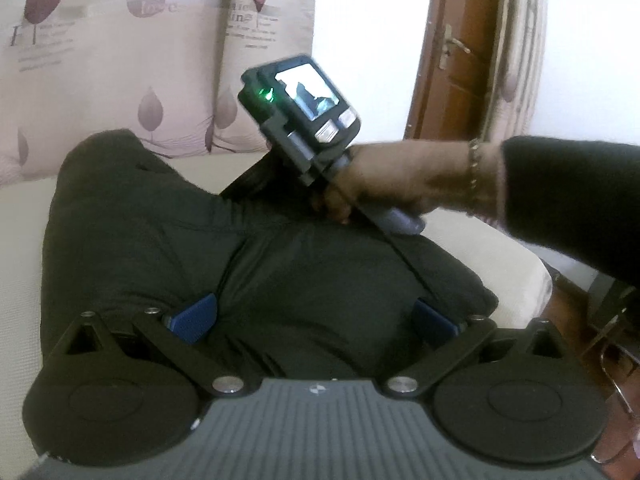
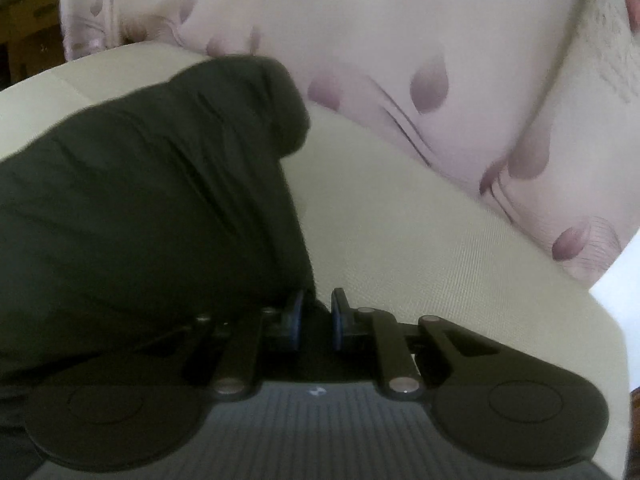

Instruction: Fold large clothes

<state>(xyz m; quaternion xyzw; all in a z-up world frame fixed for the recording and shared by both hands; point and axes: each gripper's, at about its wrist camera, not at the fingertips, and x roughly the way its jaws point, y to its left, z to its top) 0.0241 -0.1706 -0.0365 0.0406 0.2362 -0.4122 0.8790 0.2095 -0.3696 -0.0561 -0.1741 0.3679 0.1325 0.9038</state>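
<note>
A large black garment [image 1: 200,232] lies bunched on a cream sofa seat [image 1: 500,264]. My left gripper [image 1: 314,318] is open, its blue pads [image 1: 196,318] spread wide just above the garment's near edge. The right gripper's body [image 1: 304,104], held by a hand, shows in the left wrist view over the garment's far side. In the right wrist view my right gripper [image 2: 317,320] is nearly closed with dark cloth of the garment [image 2: 140,200] between its blue pads [image 2: 297,320], at the garment's right edge on the seat [image 2: 420,248].
Leaf-print cushions [image 1: 120,60] stand against the sofa back; they also show in the right wrist view [image 2: 400,60]. A wooden door [image 1: 452,52] stands behind at right. A metal frame [image 1: 616,340] sits beside the sofa's right edge.
</note>
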